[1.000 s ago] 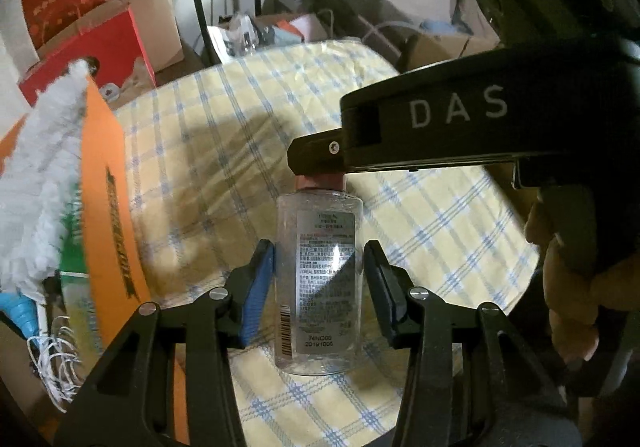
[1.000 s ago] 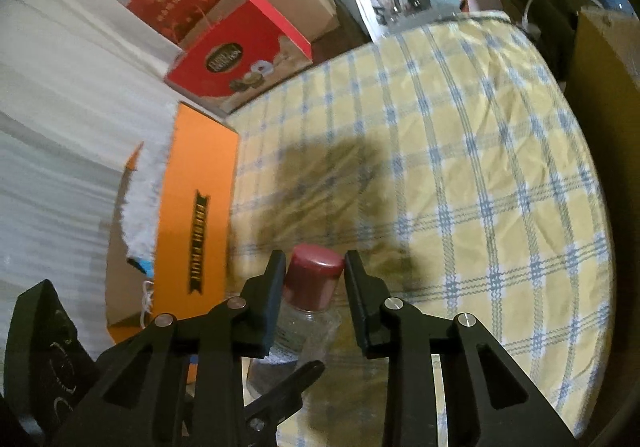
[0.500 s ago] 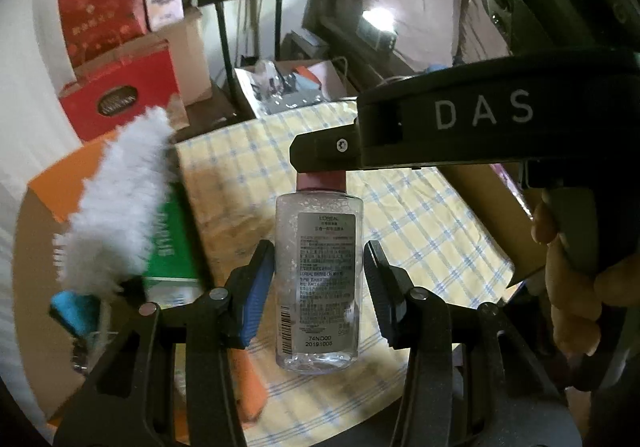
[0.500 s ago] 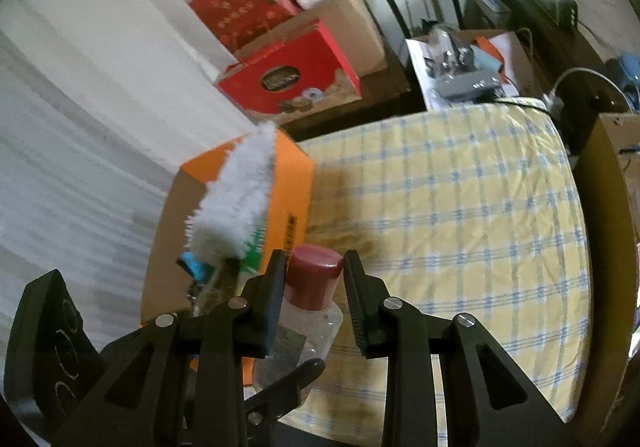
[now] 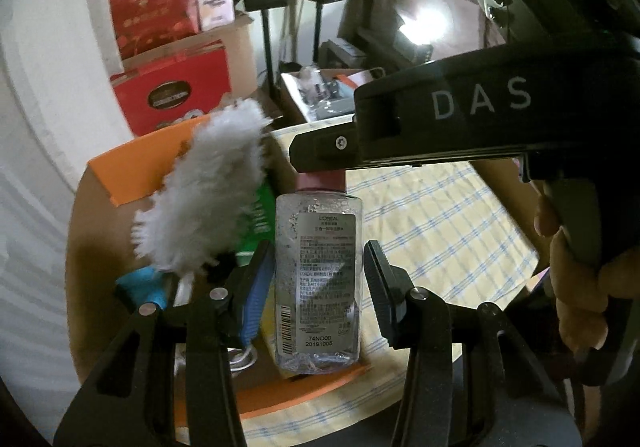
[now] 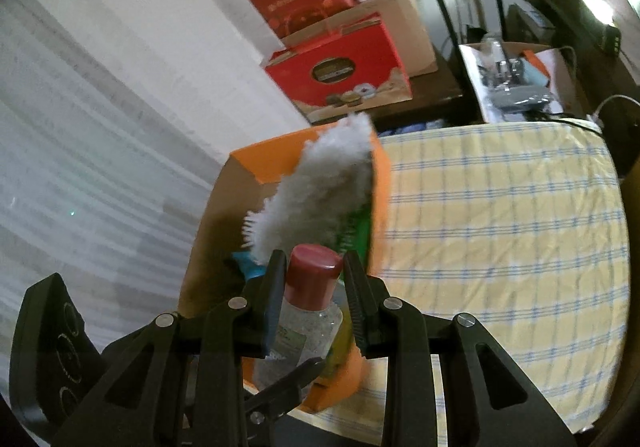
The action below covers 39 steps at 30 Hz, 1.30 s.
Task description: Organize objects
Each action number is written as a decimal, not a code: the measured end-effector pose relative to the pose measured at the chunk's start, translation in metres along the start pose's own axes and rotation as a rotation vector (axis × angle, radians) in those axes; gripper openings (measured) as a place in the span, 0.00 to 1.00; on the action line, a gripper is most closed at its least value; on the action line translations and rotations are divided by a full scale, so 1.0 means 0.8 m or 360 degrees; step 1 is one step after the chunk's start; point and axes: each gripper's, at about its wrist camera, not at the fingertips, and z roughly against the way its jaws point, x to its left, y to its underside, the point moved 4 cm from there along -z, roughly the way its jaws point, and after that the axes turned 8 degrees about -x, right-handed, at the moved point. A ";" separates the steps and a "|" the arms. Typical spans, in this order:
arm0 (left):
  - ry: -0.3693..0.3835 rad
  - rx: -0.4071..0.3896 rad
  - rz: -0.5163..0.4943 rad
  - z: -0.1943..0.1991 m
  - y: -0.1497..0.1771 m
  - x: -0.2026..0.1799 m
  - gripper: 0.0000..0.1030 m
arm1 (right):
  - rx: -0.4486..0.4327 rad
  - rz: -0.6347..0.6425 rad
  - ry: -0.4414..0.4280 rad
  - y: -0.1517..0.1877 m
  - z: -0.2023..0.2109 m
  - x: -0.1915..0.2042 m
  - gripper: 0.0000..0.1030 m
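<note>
A clear bottle point(image 5: 318, 279) with a dark red cap point(image 6: 314, 277) and a white label hangs upright in the air. My right gripper point(image 6: 314, 283) is shut on its cap. My left gripper point(image 5: 319, 279) has its fingers on both sides of the bottle's body with small gaps. The bottle hangs over the near edge of an open orange cardboard box point(image 5: 132, 167) point(image 6: 276, 161) at the left end of the table. A white fluffy duster point(image 5: 208, 187) point(image 6: 320, 187) sticks up out of the box.
A yellow checked cloth point(image 6: 500, 227) covers the table to the right of the box. Red gift boxes point(image 6: 340, 67) and cartons are stacked behind. Speaker stands point(image 5: 266, 31) and a cluttered low table point(image 6: 516, 79) are at the back.
Both grippers have lifted and moved left with the bottle, from over the checked cloth to over the orange box. The grip on the cap is unchanged.
</note>
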 end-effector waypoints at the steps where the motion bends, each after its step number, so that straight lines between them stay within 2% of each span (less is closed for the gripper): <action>1: -0.0009 0.0003 0.0004 0.001 0.001 0.006 0.42 | 0.0008 0.0006 -0.0007 0.001 -0.006 0.006 0.28; 10: -0.0054 0.0043 0.0052 0.010 0.026 0.052 0.42 | 0.0062 0.0034 -0.0049 0.016 -0.053 0.047 0.28; 17: -0.0068 0.0096 0.0079 -0.001 0.047 0.078 0.42 | 0.0115 0.0047 -0.0042 0.027 -0.085 0.060 0.28; 28: -0.0064 0.0177 0.0111 -0.021 0.077 0.088 0.43 | 0.0158 0.0147 0.0087 0.046 -0.114 0.058 0.29; 30: -0.0055 0.0186 0.0147 -0.019 0.078 0.093 0.52 | 0.0138 0.0172 0.0105 0.045 -0.110 0.057 0.29; 34: -0.0057 0.0149 0.0179 -0.005 0.077 0.099 0.56 | 0.0094 0.0181 0.0106 0.038 -0.094 0.051 0.31; 36: -0.0072 0.0103 0.0199 0.004 0.072 0.105 0.70 | 0.0052 0.0209 0.0126 0.036 -0.083 0.049 0.36; 39: -0.0089 0.0012 0.0242 0.012 0.058 0.120 0.84 | -0.0007 0.0256 0.0163 0.034 -0.062 0.045 0.48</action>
